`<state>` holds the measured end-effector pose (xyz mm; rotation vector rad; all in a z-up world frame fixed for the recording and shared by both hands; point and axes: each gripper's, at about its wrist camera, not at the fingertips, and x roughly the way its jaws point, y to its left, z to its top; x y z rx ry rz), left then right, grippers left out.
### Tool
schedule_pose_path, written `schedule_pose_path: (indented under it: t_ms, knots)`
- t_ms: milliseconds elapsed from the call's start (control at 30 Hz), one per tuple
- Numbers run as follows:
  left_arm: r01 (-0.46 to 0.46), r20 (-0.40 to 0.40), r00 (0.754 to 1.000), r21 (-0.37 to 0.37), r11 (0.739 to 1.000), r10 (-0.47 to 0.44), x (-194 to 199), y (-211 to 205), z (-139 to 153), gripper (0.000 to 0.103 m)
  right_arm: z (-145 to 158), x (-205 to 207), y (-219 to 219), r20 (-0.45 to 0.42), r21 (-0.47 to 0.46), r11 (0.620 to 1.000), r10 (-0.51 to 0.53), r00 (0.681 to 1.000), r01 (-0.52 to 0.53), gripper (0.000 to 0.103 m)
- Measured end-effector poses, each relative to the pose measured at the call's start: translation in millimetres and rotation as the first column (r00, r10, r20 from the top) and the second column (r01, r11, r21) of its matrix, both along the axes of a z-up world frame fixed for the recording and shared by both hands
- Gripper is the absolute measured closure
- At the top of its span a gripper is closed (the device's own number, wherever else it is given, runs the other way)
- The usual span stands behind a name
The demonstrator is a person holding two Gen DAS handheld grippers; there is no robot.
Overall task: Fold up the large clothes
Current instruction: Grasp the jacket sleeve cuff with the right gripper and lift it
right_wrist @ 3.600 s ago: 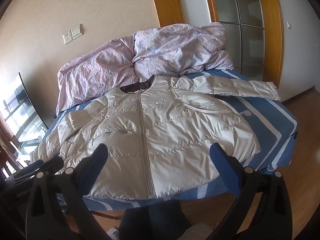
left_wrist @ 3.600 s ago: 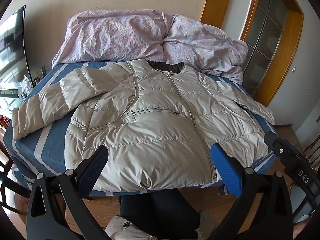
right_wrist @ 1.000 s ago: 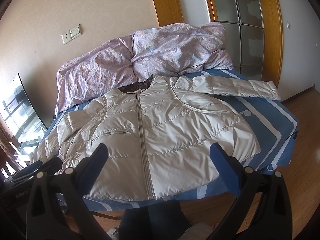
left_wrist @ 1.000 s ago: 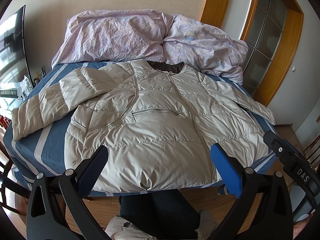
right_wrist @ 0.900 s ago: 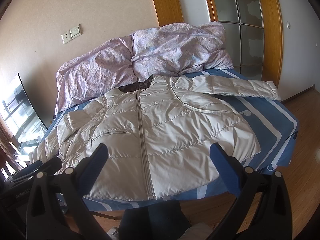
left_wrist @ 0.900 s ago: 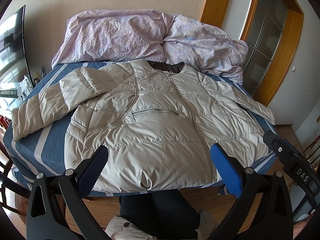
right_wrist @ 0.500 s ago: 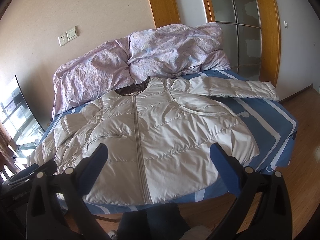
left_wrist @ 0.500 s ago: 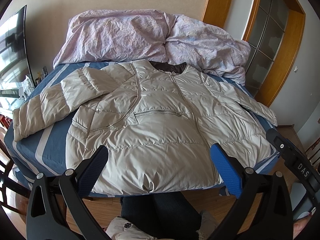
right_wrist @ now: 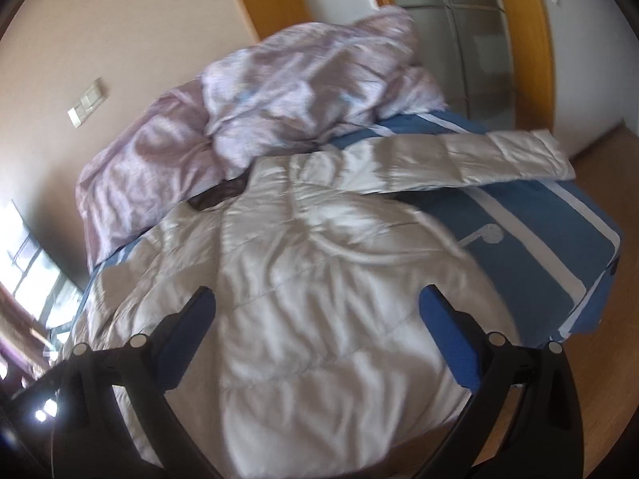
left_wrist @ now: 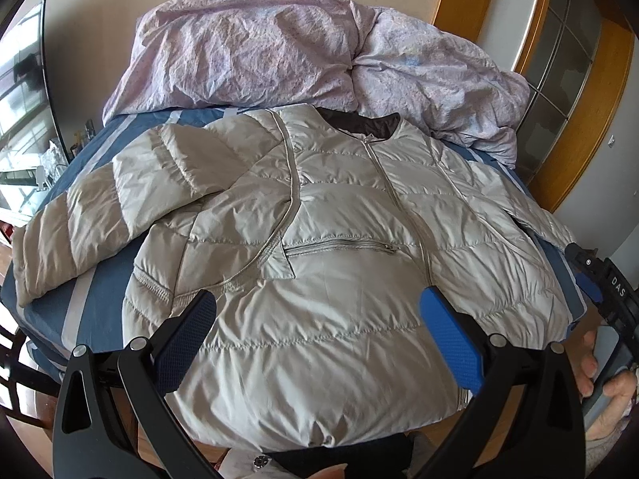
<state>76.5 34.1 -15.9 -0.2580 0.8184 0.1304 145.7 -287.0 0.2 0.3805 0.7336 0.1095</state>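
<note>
A pale beige quilted down jacket (left_wrist: 331,247) lies front up on the bed, zipped, collar towards the pillows, both sleeves spread out to the sides. My left gripper (left_wrist: 317,311) hovers open over its lower hem with nothing between its fingers. In the blurred right wrist view the same jacket (right_wrist: 319,287) fills the middle, and its right sleeve (right_wrist: 471,163) stretches over the blue sheet. My right gripper (right_wrist: 317,311) stands open above the jacket's lower right part, holding nothing. The right gripper's body (left_wrist: 607,299) shows at the right edge of the left wrist view, with a hand on it.
The bed (left_wrist: 100,291) has a blue sheet with white stripes. A crumpled lilac duvet (left_wrist: 303,52) is heaped at the head against the wall. A wooden door frame with glass panes (left_wrist: 559,60) stands on the right, a television (left_wrist: 20,92) on the left. Wooden floor (right_wrist: 623,319) lies right of the bed.
Both grippers have moved forward and closer over the jacket. The right gripper has swung and tilted, blurring its view. The jacket has not moved.
</note>
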Motion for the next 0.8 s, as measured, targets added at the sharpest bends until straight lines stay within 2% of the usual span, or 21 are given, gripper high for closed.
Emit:
schedule_pose_path:
  t_ms: [133,233,333,400,500,567,667,700,800]
  knots:
    - [0.024,-0.050,0.998,-0.047,0.999,-0.026,34,14,-10,0.001,-16,46,-61,-0.093,0.112,0.987,-0.105,0.990,0.116,0.002]
    - [0.053,-0.080,0.995,-0.073,0.996,-0.059,58,19,-17,0.001,-37,80,-115,-0.190,0.262,0.937,-0.186,0.964,0.232,0.002]
    - [0.075,-0.109,0.991,-0.075,0.994,-0.083,79,22,-22,0.001,-60,108,-159,-0.269,0.339,0.878,-0.253,0.929,0.337,0.016]
    - [0.087,-0.122,0.988,-0.068,0.994,-0.095,92,25,-25,0.001,-81,126,-191,-0.338,0.399,0.815,-0.296,0.893,0.421,0.030]
    - [0.091,-0.139,0.985,-0.067,0.994,-0.100,108,31,-29,0.001,-105,141,-226,-0.403,0.441,0.731,-0.358,0.842,0.521,0.041]
    - [0.085,-0.135,0.986,-0.075,0.994,-0.094,115,35,-31,0.001,-118,146,-243,-0.430,0.447,0.683,-0.403,0.808,0.578,0.044]
    - [0.078,-0.110,0.990,-0.118,0.990,-0.091,124,44,-34,0.001,-132,152,-260,-0.451,0.464,0.628,-0.440,0.777,0.625,0.053]
    - [0.076,-0.100,0.991,-0.133,0.988,-0.090,126,47,-34,0.001,-134,155,-264,-0.418,0.465,0.638,-0.452,0.788,0.613,0.054]
    - [0.060,-0.087,0.994,-0.137,0.989,-0.072,132,53,-37,0.001,-135,162,-272,-0.416,0.452,0.632,-0.475,0.776,0.629,0.062]
